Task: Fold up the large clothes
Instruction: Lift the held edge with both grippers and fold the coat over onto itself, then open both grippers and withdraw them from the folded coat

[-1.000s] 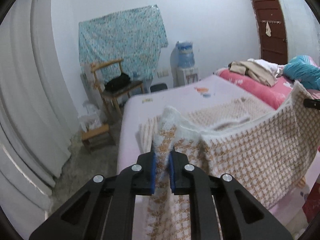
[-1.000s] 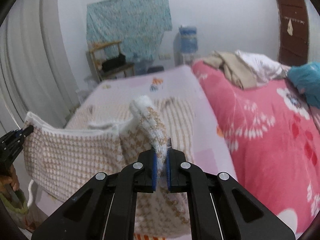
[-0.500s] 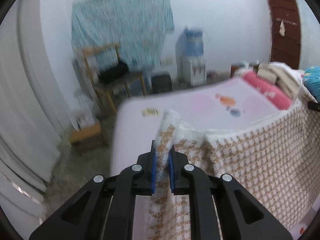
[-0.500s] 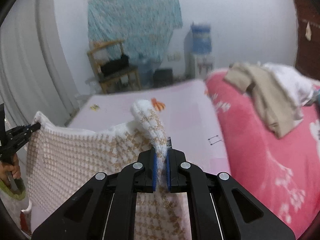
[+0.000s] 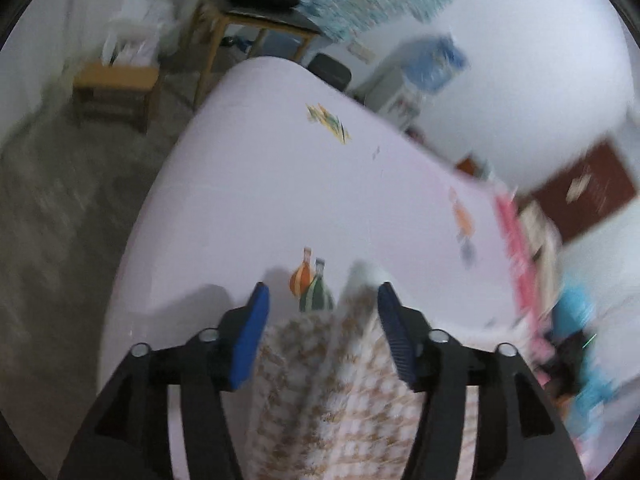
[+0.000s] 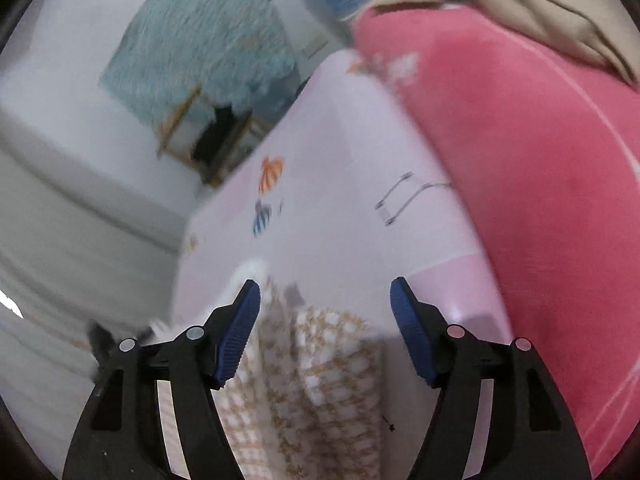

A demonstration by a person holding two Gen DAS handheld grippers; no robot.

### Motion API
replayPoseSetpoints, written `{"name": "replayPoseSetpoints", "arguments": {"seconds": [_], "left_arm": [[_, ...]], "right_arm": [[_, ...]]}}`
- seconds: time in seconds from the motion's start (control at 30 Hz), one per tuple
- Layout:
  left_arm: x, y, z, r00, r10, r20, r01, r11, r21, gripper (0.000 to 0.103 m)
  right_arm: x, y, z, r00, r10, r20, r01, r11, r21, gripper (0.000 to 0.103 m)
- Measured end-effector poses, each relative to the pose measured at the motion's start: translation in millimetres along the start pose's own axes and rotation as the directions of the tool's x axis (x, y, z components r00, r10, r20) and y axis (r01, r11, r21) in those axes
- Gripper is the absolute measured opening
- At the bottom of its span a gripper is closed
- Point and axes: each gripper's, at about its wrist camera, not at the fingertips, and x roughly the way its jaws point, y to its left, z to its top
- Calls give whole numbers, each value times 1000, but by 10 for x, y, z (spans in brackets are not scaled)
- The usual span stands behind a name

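Observation:
A white and tan houndstooth knit garment (image 5: 340, 380) lies on the pale pink bed sheet (image 5: 280, 184). In the left wrist view its bunched edge sits between the jaws of my left gripper (image 5: 322, 300), which are opening; the blue pads (image 5: 250, 336) stand apart from the cloth. In the right wrist view the same garment (image 6: 320, 368) lies under my right gripper (image 6: 325, 292), whose jaws are also opening, and its left pad (image 6: 236, 336) is beside the fabric without pinching it. Both views are blurred by motion.
A pink floral blanket (image 6: 540, 200) with beige clothes (image 6: 520, 4) on it lies to the right on the bed. Beyond the bed's far end stand a wooden chair (image 5: 256, 12), a small stool (image 5: 116, 84) and a water dispenser (image 5: 420, 72).
Both grippers went from shut on the garment's raised edge to open. They swung forward and down over the bed and rolled, and the garment now lies on the sheet.

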Motion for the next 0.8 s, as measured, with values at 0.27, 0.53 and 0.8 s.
{"name": "replayPoseSetpoints", "arguments": {"seconds": [0.27, 0.53, 0.8], "left_arm": [[-688, -339, -327, 998, 10, 64, -20, 989, 150, 65], [-1388, -833, -1521, 995, -48, 90, 9, 923, 385, 94], [-1688, -1083, -2605, 971, 71, 229, -170, 878, 447, 97]], "right_arm": [[-566, 630, -503, 979, -183, 86, 196, 962, -192, 68], [-1170, 1357, -1835, 966, -194, 173, 252, 862, -440, 88], [-1341, 1673, -2909, 924, -277, 262, 376, 776, -506, 95]]}}
